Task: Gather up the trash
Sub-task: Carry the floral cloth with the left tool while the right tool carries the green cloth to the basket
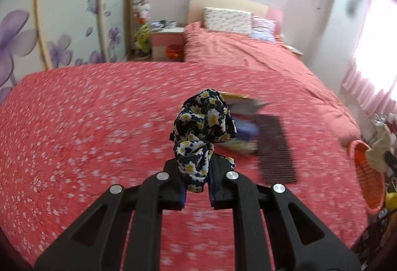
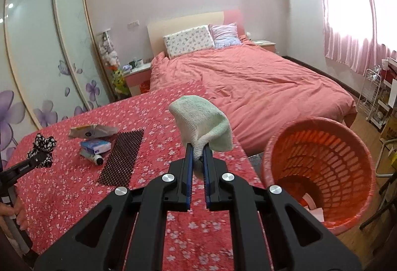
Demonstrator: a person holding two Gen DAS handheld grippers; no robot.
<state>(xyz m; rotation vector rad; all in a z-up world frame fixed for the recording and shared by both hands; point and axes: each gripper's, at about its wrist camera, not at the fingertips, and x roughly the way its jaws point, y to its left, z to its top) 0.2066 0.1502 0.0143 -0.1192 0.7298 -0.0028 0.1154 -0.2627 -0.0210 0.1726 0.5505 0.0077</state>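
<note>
My left gripper (image 1: 196, 169) is shut on a dark floral cloth (image 1: 203, 122) and holds it above the red flowered table cover (image 1: 74, 127). It also shows at the left of the right wrist view (image 2: 41, 154) with the floral cloth (image 2: 44, 143). My right gripper (image 2: 197, 156) is shut on a pale green towel (image 2: 203, 119), held above the table's right side, left of the orange mesh basket (image 2: 320, 161). On the table lie a crumpled wrapper (image 2: 93, 130), a blue packet (image 2: 95, 145), a small tube (image 2: 94, 158) and a dark mesh mat (image 2: 121, 156).
The basket stands on the floor at the table's right edge and holds some white paper (image 2: 314, 209). A bed with a pink cover (image 2: 260, 87) lies beyond the table. A wardrobe with sliding doors (image 2: 42, 59) is on the left, a wire rack (image 2: 372, 97) on the right.
</note>
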